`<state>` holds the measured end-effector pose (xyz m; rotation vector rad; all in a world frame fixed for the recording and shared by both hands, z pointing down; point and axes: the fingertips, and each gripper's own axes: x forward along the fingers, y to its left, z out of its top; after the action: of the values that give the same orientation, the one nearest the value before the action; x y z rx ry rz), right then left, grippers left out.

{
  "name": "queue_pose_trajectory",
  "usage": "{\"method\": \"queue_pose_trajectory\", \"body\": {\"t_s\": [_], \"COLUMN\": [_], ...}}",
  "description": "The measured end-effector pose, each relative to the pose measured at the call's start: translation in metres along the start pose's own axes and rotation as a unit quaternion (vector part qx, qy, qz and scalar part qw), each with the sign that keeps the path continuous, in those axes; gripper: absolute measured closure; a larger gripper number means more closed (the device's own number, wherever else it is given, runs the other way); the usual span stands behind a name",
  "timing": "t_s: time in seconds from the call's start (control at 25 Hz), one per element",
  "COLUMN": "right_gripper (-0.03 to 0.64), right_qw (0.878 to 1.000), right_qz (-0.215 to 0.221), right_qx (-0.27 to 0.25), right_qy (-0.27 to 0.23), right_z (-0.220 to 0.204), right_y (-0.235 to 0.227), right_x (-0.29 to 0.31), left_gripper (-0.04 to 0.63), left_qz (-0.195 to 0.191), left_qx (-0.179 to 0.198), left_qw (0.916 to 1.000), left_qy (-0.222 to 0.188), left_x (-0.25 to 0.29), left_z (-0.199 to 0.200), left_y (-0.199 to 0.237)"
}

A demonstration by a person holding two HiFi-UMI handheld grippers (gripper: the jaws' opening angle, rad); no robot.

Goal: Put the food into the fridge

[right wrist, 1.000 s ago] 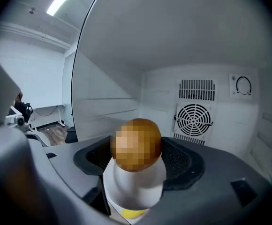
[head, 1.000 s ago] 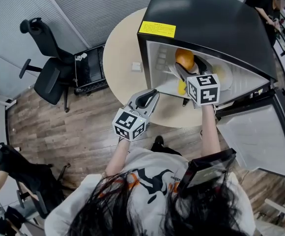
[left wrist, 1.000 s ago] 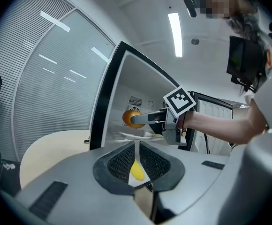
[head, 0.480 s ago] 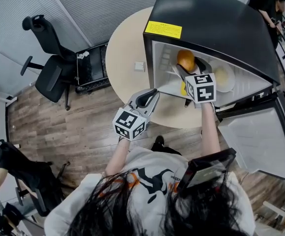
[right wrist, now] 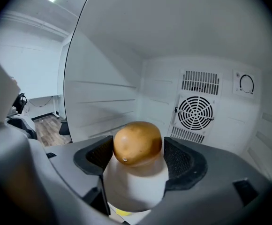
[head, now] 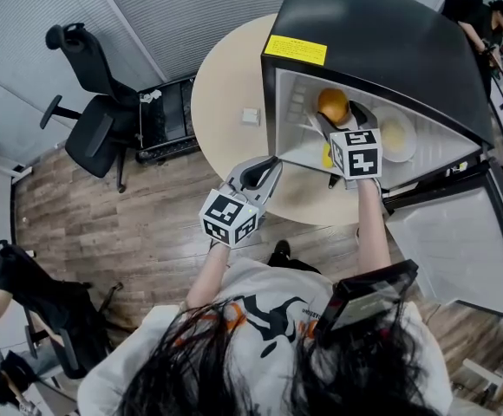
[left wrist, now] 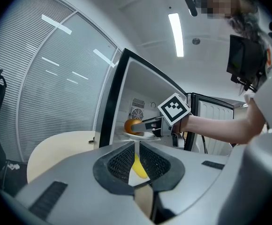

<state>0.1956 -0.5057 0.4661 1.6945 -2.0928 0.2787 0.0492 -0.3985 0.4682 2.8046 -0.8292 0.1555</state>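
Midway through stocking: the right tool [head: 338, 121] reaches into the open fridge [head: 382, 42], its jaws clamped on a white plate [right wrist: 136, 186] that carries a round orange-brown food [right wrist: 137, 143]. The plate appears held above the fridge floor, not yet set down. A banana [head: 325, 156] and a second plate [head: 396, 135] already lie inside. The left tool [head: 267, 165] hangs outside over the round worktop [head: 221, 85], jaws all but together and empty. Left to do, it seems: set down, release, close the door [head: 451, 241].
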Motion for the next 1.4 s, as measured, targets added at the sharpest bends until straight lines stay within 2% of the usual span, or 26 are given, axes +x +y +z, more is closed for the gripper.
{"method": "queue_pose_trajectory", "body": {"t_s": [0.64,0.88,1.2,1.4], "right_gripper": [0.291,0.291,0.299,0.369], "right_qw": [0.993,0.989,0.988,0.987], "right_qz": [-0.013,0.004,0.025,0.028], "right_qx": [0.067,0.091,0.103,0.115], "right_qy": [-0.093,-0.119,-0.109,-0.112], "right_z": [0.018,0.020,0.000,-0.011], "right_y": [-0.004,0.029,0.071,0.095], "right_x": [-0.065,-0.093,-0.109,-0.126], "left_gripper": [0.569,0.569,0.569,0.569], "left_qz": [-0.002,-0.005,-0.015,-0.014], "left_qx": [0.009,0.011,0.009,0.012], "left_qw": [1.0000,0.9999,0.9998,0.9998], "left_qy": [0.001,-0.005,0.000,-0.006], "left_x": [-0.016,-0.024,-0.042,-0.061], "left_z": [-0.002,0.001,-0.005,-0.008], "left_y": [-0.012,-0.017,-0.030,-0.040]}}
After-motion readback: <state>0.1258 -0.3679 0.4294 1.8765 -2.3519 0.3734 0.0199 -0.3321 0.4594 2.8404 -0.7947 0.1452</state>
